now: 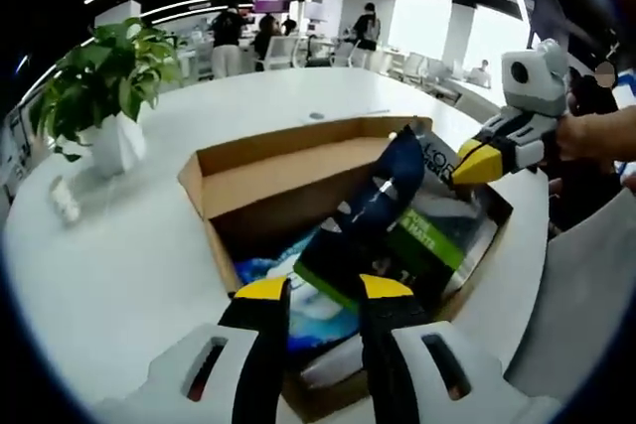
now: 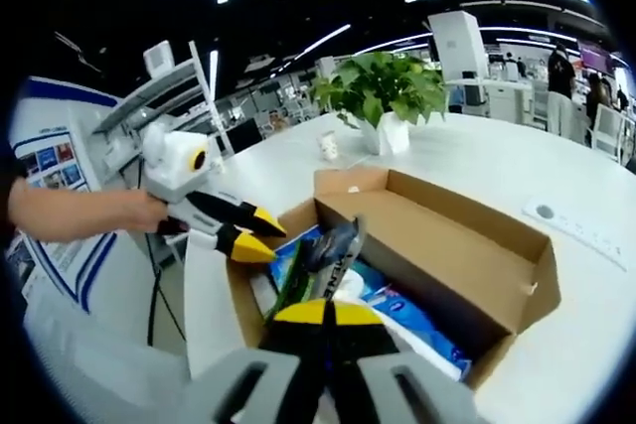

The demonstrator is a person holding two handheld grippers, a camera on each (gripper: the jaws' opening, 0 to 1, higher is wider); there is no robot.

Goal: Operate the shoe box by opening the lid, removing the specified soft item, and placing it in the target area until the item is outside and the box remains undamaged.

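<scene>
Cardboard shoe box open on white table, flaps out, so lid step looks done. Right gripper clamped on dark soft pouch, lifted at 12 o'clock above box contents, likely mid-extraction. Left gripper jaws apart over near wall, hovering, perhaps to steady box. Potted plant at 10 o'clock; free table toward 9 o'clock for placing.

A potted plant stands on the white table.
</scene>
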